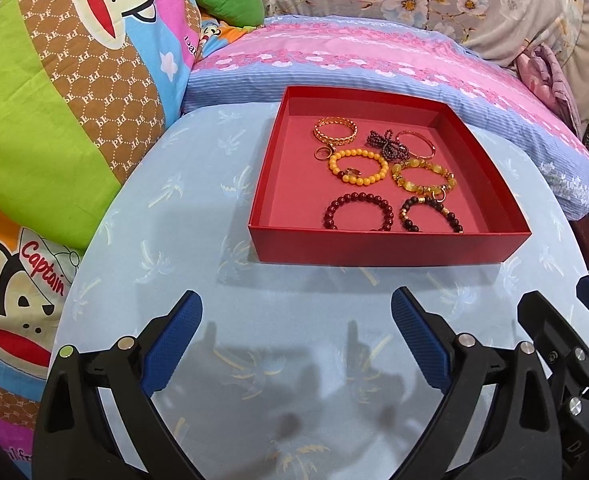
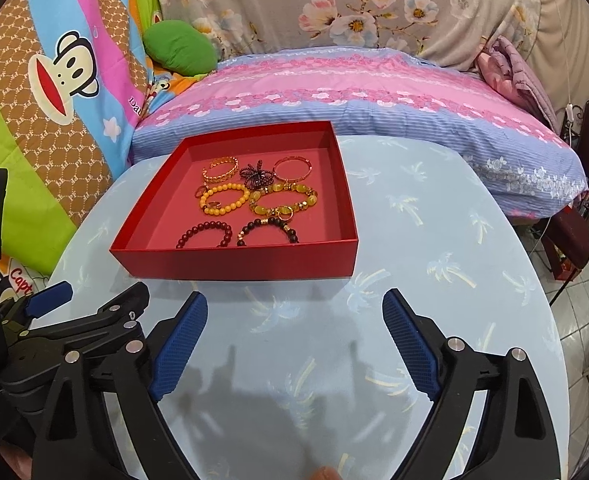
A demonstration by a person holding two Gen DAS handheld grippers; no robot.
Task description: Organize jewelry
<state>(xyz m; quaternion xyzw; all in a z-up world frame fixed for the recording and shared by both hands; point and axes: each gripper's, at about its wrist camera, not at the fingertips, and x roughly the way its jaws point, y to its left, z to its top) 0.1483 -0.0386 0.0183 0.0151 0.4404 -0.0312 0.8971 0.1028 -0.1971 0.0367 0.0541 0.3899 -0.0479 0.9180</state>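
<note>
While both hover side by side above the table [image 1: 142, 208], the left gripper [image 1: 296, 312] and right gripper [image 2: 294, 312] have fingers spread and empty; the bracelets [image 1: 358, 166] lie in the red box [image 1: 390, 246] just ahead.

The left tool [image 1: 296, 300] is held low, and its two blue-padded fingers [image 1: 172, 344] are spread wide apart with nothing between them. The right tool [image 2: 294, 302] is in the same pose: its blue-padded fingers [image 2: 180, 346] are also spread wide and hold nothing. The two tools are side by side and close together. In the left wrist view the right tool [image 1: 554, 344] shows at the right edge. In the right wrist view the left tool [image 2: 90, 312] shows at the left edge. Both point forward in about the same direction.
</note>
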